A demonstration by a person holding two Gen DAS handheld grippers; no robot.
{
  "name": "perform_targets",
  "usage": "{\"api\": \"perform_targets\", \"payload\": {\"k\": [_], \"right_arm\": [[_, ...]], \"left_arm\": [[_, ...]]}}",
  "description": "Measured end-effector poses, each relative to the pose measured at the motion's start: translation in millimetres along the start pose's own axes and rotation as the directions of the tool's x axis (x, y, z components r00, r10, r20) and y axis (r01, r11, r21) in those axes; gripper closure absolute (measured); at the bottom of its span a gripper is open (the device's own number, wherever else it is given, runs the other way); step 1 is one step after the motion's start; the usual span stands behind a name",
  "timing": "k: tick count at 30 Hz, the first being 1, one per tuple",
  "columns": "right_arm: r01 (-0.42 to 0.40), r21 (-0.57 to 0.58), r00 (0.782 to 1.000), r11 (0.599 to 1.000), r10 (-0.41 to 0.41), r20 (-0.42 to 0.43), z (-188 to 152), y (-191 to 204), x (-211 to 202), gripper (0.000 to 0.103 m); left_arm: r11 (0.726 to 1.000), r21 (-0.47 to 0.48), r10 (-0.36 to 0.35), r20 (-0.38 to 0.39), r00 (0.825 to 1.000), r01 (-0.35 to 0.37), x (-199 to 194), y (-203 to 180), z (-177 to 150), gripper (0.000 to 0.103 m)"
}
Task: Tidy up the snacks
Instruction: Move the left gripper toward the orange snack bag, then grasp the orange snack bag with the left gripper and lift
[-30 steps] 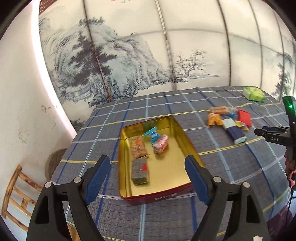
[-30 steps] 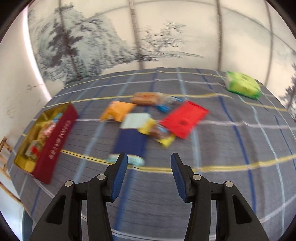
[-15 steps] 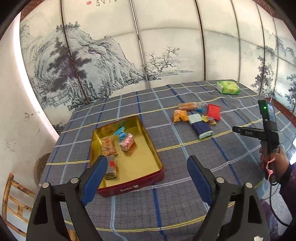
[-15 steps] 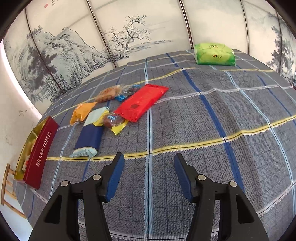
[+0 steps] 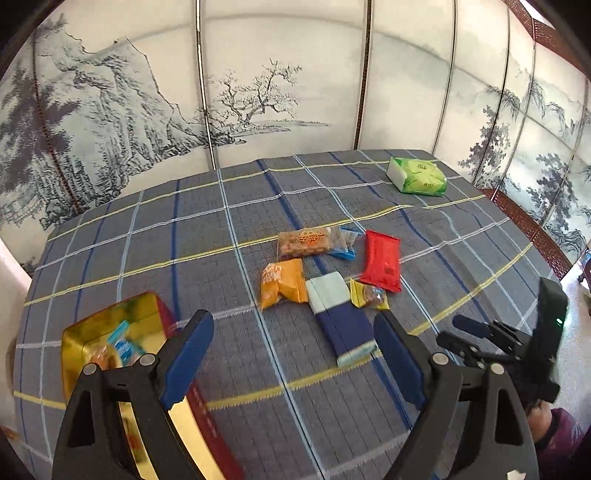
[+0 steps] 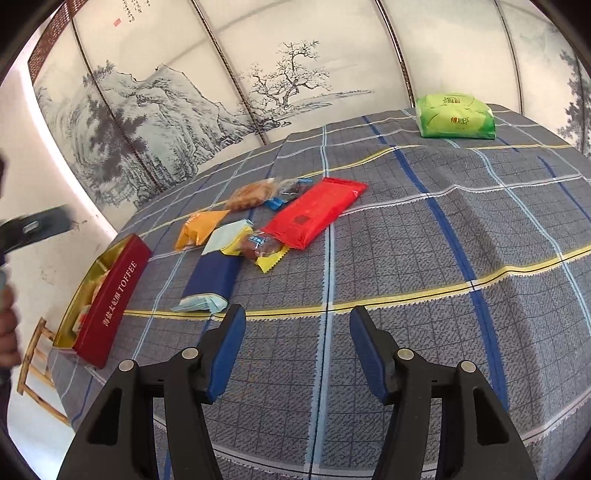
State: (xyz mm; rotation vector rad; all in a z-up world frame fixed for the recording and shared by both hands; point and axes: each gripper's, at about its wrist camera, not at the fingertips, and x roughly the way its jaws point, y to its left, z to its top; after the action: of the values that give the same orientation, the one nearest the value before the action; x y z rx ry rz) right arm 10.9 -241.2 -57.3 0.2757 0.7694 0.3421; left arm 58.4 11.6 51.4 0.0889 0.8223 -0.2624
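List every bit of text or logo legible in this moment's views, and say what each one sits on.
"TOFFEE", in light letters after some Chinese characters I cannot read for certain: long side of the red tin.
Green tissue pack: a small red heart and print, too small to read.
Red seal and brush writing on the painted screen: too small to read.
Red packet, orange packet, yellow-wrapped candy: print too blurred to read.

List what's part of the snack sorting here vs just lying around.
Job: toffee tin; navy packet; orange packet; red packet; yellow candy; biscuit pack.
Lying about: green tissue pack; wooden chair.
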Motion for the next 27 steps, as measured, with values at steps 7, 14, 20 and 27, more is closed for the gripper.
{"api": "perform_targets", "payload": {"k": [7, 14, 20, 27], "right_arm": [[-0.055, -0.020, 0.998, 0.998, 0.055, 0.009, -1, 3, -2, 0.043], [-0.096, -0.037, 0.995, 0.995, 0.096, -0.012, -2, 6, 1, 0.043], [-0.102, -0.019, 0.995, 0.995, 0.101, -0.022, -1, 2, 2, 0.043], [-0.085, -0.008, 0.996, 0.996, 0.085, -0.036, 2, 0, 6, 0.043]], "left_arm": [[0.997, -0.054, -0.062, -0.186, 0.981, 0.052, 121, 21, 38, 0.020], [0.999, -0.040, 0.004, -0.253, 0.967, -0.014, 169, 27, 36, 0.037], [0.993, -0.110, -0.064, -0.255, 0.965, 0.036, 174, 31, 23, 0.073], [0.993, -0.108, -0.064, -0.131, 0.989, 0.050, 95, 11, -1, 0.073]]}}
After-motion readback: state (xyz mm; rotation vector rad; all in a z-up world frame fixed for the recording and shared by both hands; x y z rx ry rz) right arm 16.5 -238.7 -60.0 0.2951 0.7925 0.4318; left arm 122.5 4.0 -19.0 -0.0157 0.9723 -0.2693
